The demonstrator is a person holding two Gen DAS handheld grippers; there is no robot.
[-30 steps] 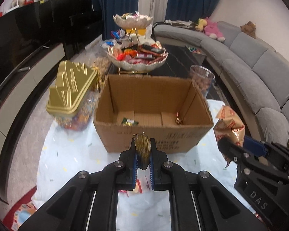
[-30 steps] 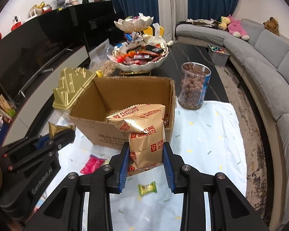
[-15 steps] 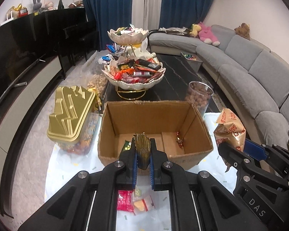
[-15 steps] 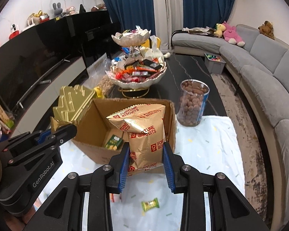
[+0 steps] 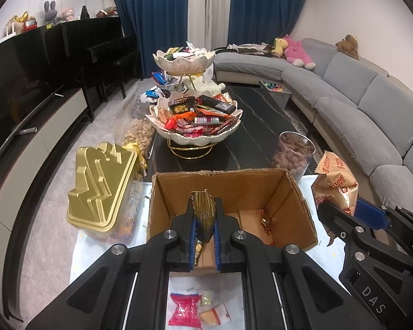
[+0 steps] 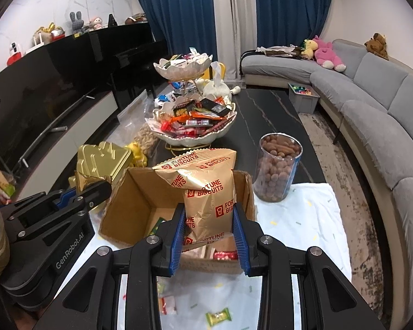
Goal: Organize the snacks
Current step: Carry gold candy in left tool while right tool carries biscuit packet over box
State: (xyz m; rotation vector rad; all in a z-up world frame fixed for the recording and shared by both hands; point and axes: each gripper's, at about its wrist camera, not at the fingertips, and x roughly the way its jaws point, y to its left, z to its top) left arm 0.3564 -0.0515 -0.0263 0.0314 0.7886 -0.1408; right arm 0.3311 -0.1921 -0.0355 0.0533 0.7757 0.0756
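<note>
Left wrist view: left tool (image 5: 203,214) pinches a gold wrapped candy (image 5: 203,210) above the cardboard box (image 5: 298,209), hiding part of its floor. Right tool (image 6: 208,224) clamps a Fortune Biscuits bag (image 6: 206,189), its base cut off behind the blue pads.

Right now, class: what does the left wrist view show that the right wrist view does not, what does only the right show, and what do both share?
Only the left wrist view: a red packet on the cloth below the left claw, and the gold-wrapped snack pinched in that claw.

Only the right wrist view: a green wrapped candy on the cloth, and the Fortune Biscuits bag front, gripped by the right claw.

Both: the open cardboard box, gold-lidded container, two-tier snack stand, nut jar and grey sofa.
</note>
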